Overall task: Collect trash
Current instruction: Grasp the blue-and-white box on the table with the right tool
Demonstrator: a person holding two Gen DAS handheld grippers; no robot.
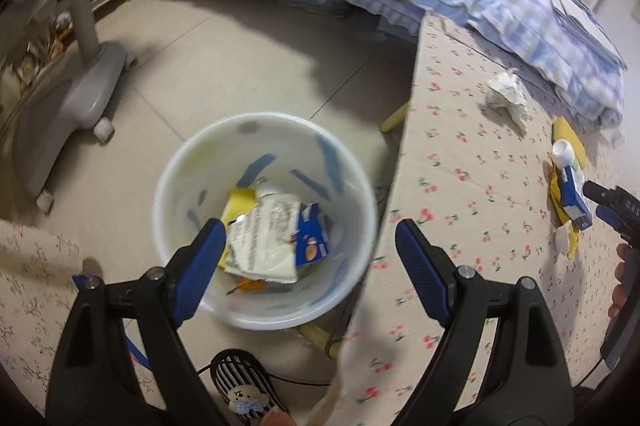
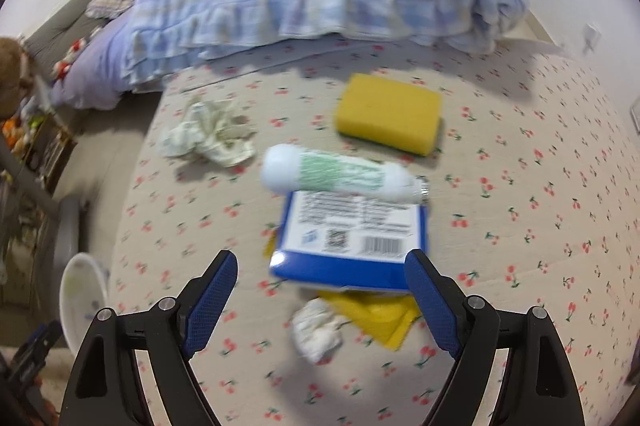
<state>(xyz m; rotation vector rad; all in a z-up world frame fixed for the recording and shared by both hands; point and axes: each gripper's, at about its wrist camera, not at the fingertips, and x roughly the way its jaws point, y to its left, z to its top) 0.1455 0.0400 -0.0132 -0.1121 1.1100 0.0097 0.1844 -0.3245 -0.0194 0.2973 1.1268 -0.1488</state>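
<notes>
Right gripper [image 2: 320,290] jaws released — blue carton [image 2: 352,242] just ahead, between them, ungrasped.

Blue carton [image 2: 352,246]: barcode, QR code, small print unreadable. Wrapper [image 1: 264,238] in bin: print illegible.

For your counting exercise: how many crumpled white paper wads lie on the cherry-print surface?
2. One crumpled wad lies left of the yellow sponge; a smaller wad lies nearer the right gripper, beside the yellow wrapper. Others may hide under the blue box.

bin [image 1: 360,166] mouth unobstructed; bottle [image 2: 340,174] leaning on blue box [image 2: 348,246]
</notes>
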